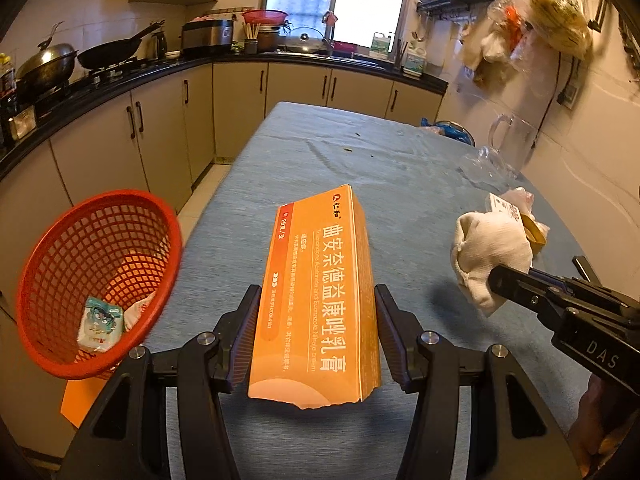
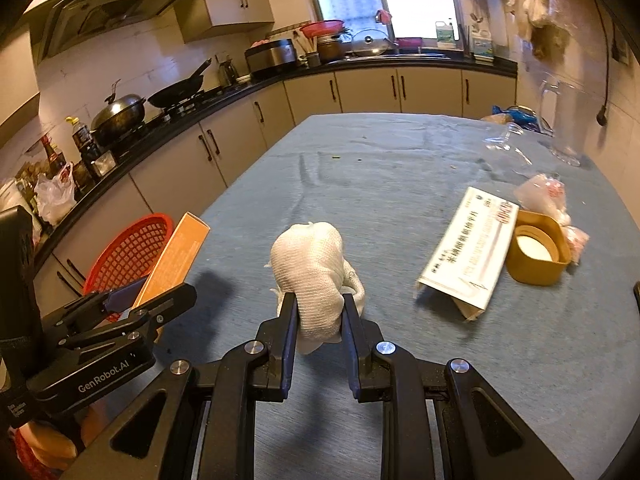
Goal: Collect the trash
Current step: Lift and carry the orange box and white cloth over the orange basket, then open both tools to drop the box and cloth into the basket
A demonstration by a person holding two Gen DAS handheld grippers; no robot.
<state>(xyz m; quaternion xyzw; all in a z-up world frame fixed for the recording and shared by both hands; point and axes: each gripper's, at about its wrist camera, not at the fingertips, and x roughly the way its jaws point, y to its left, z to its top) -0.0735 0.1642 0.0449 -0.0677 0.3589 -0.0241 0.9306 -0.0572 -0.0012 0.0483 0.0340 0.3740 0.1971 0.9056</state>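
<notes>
A long orange cardboard box [image 1: 316, 300], printed with white Chinese characters and the English words "Nitrate cream", is held clamped between the fingers of the left gripper [image 1: 316, 336] above the near edge of a tabletop covered in blue cloth [image 1: 360, 152]. A crumpled white gauze cloth [image 2: 316, 276] is pinched tightly by the right gripper [image 2: 318, 320], whose body is marked "DAS". "GenRobot.AI" is printed on the left gripper's side. Beyond the tabletop's left edge, a round red plastic mesh basket [image 1: 96, 276] is seen holding a small white packet [image 1: 100, 324]. A white printed carton [image 2: 468, 252] and a tan round lid [image 2: 536, 252] lie near the right edge.
</notes>
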